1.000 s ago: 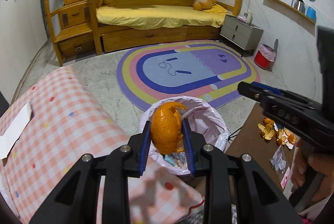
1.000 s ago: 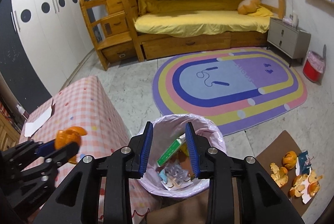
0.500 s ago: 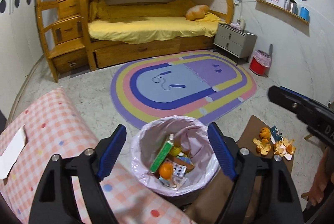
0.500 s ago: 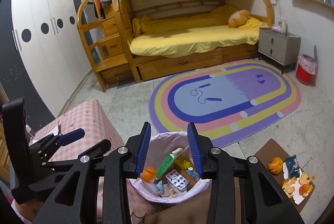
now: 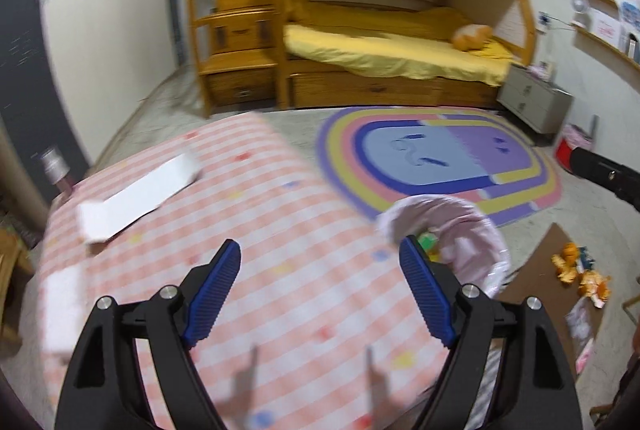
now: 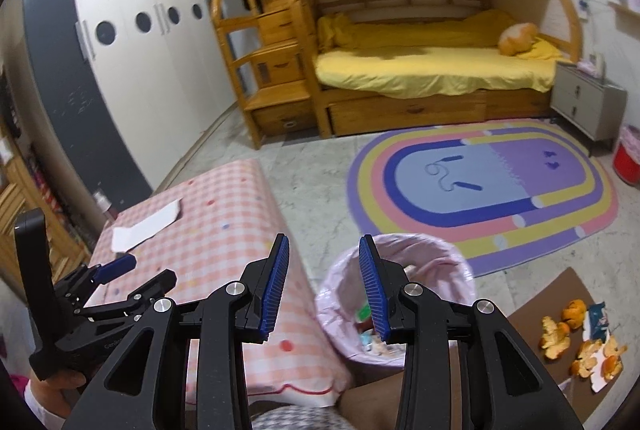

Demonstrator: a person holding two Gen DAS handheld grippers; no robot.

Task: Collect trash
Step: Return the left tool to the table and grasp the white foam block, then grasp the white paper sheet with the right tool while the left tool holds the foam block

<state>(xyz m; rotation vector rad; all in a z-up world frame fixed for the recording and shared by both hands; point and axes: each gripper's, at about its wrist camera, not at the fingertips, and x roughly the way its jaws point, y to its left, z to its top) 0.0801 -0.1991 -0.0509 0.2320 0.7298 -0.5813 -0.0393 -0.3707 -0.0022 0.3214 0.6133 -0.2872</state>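
Left wrist: both tongs (image 5: 320, 286) (image 6: 323, 282) spread empty over pink checked table (image 5: 280, 230).

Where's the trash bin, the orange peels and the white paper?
trash bin (image 6: 460, 262), right wrist view, on its pink bag rim.
orange peels (image 6: 554, 334), right wrist view, on the left-hand peel.
white paper (image 5: 148, 189), left wrist view, on its flat middle.

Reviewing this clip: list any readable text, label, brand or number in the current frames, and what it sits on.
"Cen…": partial raised lettering on the left gripper's black body, cut off by the right gripper; the rest is unreadable.
Blue snack wrapper on the brown mat: print too small to read.
Wall shelf cards: blurred, unreadable.
Nothing else legible.
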